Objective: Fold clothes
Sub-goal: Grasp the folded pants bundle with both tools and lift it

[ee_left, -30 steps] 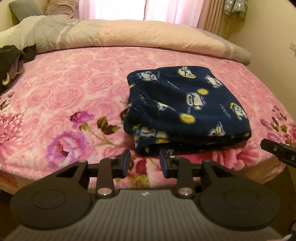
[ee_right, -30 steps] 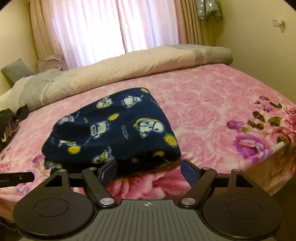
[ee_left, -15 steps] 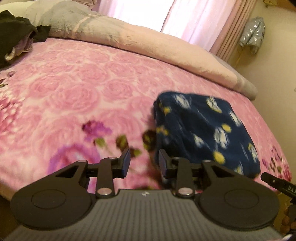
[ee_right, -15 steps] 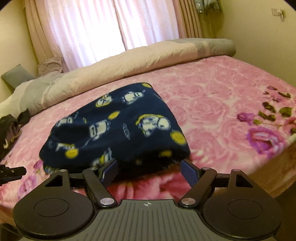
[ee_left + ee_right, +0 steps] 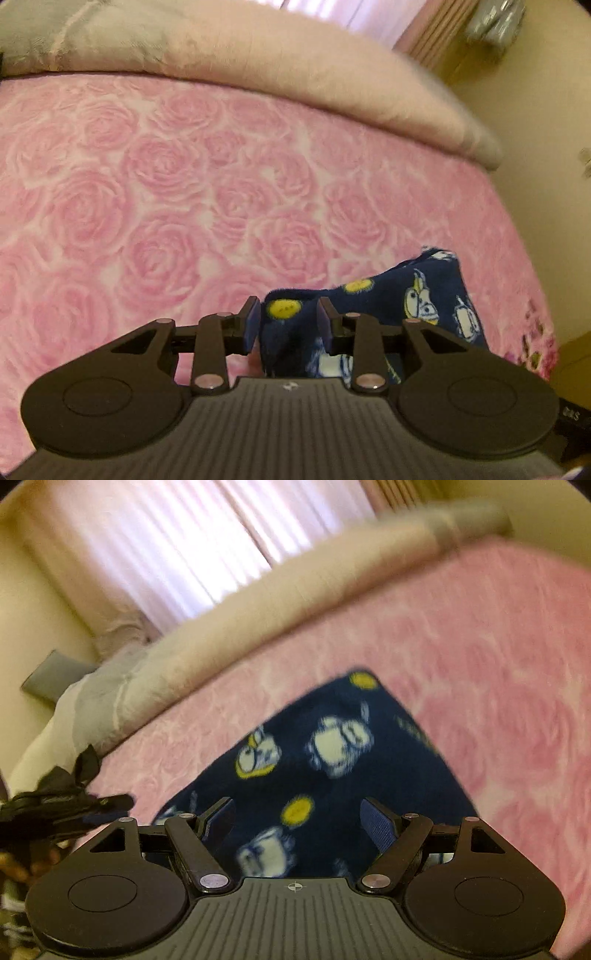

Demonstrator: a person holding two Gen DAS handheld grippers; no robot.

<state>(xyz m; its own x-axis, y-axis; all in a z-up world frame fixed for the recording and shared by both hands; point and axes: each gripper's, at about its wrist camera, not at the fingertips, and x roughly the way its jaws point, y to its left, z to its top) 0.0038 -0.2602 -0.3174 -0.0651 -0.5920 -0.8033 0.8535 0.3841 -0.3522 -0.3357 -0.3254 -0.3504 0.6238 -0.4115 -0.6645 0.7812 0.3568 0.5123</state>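
Note:
The folded navy fleece garment (image 5: 343, 746) with white cartoon figures and yellow dots lies on the pink rose bedspread (image 5: 166, 177). My left gripper (image 5: 288, 325) is open, its fingers either side of the garment's left corner (image 5: 291, 314). My right gripper (image 5: 299, 823) is open wide, right over the garment's near part. The garment also shows at the lower right of the left wrist view (image 5: 417, 291). Both views are blurred by motion.
A beige and grey duvet (image 5: 258, 62) lies rolled along the far side of the bed. A dark pile of clothes (image 5: 55, 794) sits at the left. A grey pillow (image 5: 51, 675) and pink curtains (image 5: 207, 546) are behind. The cream wall (image 5: 535, 110) is on the right.
Both grippers have moved forward and down onto the garment. The left one now straddles its left corner; the right one is over its near part. The jaws stay open.

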